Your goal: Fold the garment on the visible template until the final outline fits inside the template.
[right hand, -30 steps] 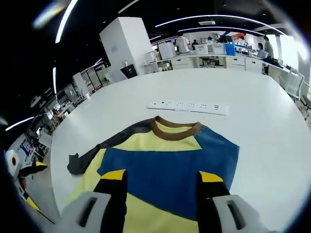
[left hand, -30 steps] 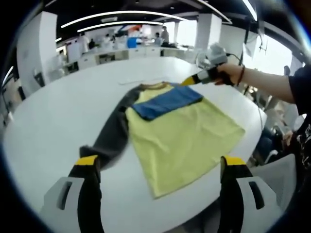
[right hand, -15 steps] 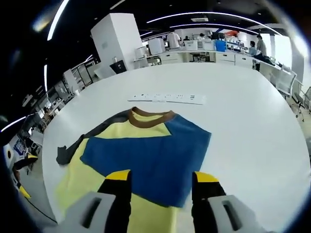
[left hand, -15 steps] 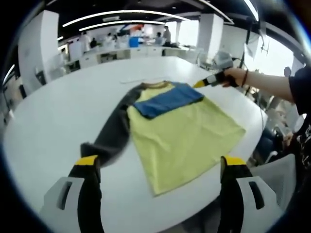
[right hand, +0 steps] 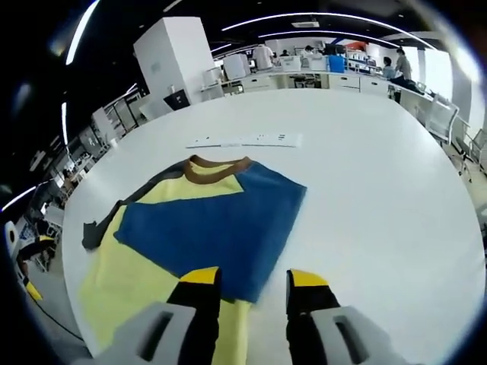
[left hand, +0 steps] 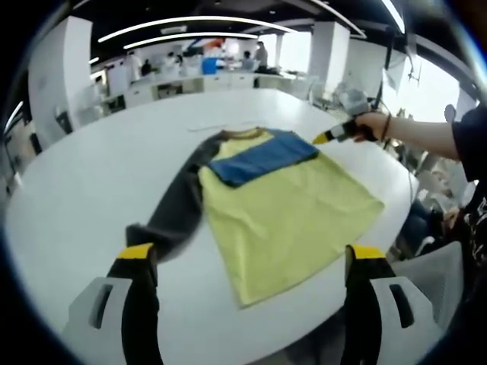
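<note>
Garment (left hand: 281, 205): flat on the white bench (left hand: 76, 182), ahead of both tools (1 blue sleeve folded over).
Left tool (left hand: 247, 262): jaws wide apart, holding nothing.
Right tool (right hand: 253, 280): jaws parted, nothing between, hovering at the blue edge.
Template: cannot make out.

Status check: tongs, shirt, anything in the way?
Both tongs open, empty. Shirt flat on table, blue sleeve folded across chest, grey sleeve still out. Power strip beyond collar, clear.

Both views face the garment (left hand: 281, 198) from opposite sides.
</note>
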Demonstrator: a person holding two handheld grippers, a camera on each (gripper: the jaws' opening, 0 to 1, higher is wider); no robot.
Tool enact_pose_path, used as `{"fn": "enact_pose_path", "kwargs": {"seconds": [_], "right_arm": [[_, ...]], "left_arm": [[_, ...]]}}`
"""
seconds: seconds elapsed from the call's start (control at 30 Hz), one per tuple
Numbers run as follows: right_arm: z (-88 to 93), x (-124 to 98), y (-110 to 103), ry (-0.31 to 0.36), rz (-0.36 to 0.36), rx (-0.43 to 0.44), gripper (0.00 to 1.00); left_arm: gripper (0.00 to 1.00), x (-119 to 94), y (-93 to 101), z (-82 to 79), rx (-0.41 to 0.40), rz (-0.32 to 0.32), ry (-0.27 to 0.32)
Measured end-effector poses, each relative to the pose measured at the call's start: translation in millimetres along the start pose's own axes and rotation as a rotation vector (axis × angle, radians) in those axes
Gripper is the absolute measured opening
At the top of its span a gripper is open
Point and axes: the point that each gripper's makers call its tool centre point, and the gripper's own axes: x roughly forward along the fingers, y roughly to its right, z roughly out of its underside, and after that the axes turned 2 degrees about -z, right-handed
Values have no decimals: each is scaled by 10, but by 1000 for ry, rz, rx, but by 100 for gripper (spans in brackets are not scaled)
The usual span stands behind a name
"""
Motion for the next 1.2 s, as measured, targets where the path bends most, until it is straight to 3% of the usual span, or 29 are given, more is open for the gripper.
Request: {"fn": "enact_pose_path", "kwargs": {"seconds": [0.4, 0.83, 1.2], "right_arm": [[160, -32, 96, -37, 10, -3, 19], [286, -27, 102, -69, -4, -13, 15], [272, 57, 50, -58, -27, -26, 7]], "left_arm": [[99, 1, 5, -7, 0, -1, 2], [99, -6, -2, 17, -3, -3, -3], [98, -6, -11, 15, -4, -3, -5]]}}
